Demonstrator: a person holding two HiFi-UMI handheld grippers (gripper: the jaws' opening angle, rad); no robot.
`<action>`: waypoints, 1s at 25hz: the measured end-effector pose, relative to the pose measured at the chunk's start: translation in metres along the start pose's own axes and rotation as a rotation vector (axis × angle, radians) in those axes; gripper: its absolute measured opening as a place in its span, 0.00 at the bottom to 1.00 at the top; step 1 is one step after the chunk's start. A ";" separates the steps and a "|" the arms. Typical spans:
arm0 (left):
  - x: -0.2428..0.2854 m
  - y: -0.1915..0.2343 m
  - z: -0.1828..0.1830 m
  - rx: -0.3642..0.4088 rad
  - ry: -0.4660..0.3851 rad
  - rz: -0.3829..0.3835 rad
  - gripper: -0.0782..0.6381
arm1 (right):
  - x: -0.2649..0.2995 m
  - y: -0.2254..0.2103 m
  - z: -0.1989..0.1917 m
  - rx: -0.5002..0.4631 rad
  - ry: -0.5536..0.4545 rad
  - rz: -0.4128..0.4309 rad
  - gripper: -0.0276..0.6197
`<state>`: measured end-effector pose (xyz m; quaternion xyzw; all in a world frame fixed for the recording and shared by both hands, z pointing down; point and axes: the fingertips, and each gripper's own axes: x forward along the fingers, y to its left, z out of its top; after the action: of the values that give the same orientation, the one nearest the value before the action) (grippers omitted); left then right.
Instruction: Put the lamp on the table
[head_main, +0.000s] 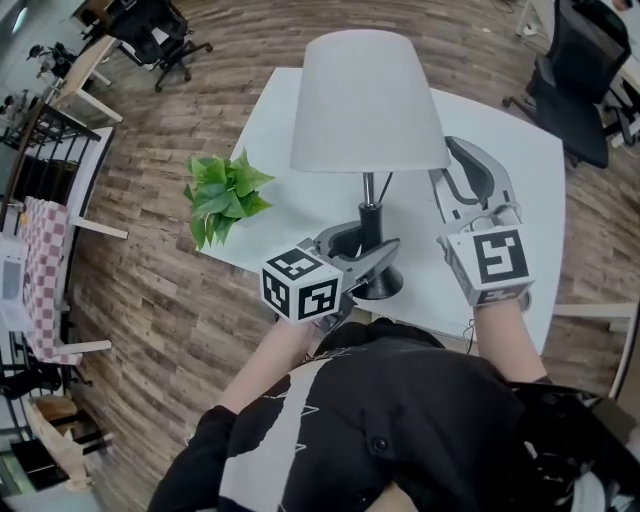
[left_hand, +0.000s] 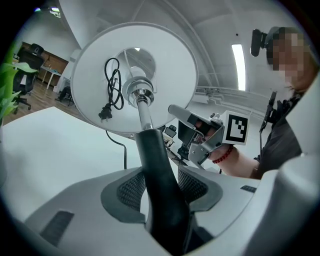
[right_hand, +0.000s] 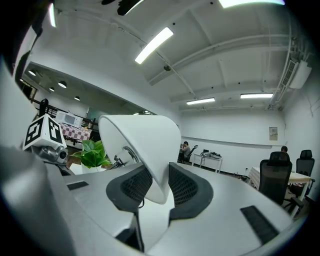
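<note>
Head view: left gripper (head_main: 372, 252) pinches lamp stem (head_main: 371, 214), right gripper (head_main: 452, 150) pinches shade (head_main: 367, 100); plant (head_main: 225, 195) beside.

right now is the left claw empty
No, the left claw is clamped on the black lamp stem.

Lamp (head_main: 368, 100) upright over near part of table (head_main: 500, 170), about mid-width. Left gripper (head_main: 368, 250) on near side, jaws either side of lamp's stem, low down. Right gripper (head_main: 462, 168) right of stem, jaws on shade's lower rim. Plant (head_main: 224, 195) at table's left edge, left of lamp. Office chair (head_main: 585, 80) on floor beyond table's far right corner
</note>
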<state>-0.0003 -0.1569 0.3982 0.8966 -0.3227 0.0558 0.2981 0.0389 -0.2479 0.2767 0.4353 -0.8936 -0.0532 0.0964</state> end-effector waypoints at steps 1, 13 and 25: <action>0.004 0.000 0.002 -0.002 0.006 -0.003 0.40 | 0.001 -0.005 -0.001 0.008 0.001 0.005 0.21; 0.032 0.001 0.018 0.020 -0.022 -0.093 0.40 | 0.003 -0.040 -0.007 -0.081 -0.026 0.028 0.21; 0.034 0.017 0.024 0.038 0.009 -0.079 0.40 | 0.020 -0.044 -0.016 -0.027 0.004 0.020 0.22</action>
<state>0.0145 -0.1993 0.3972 0.9139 -0.2844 0.0541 0.2844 0.0638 -0.2911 0.2866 0.4250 -0.8969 -0.0635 0.1047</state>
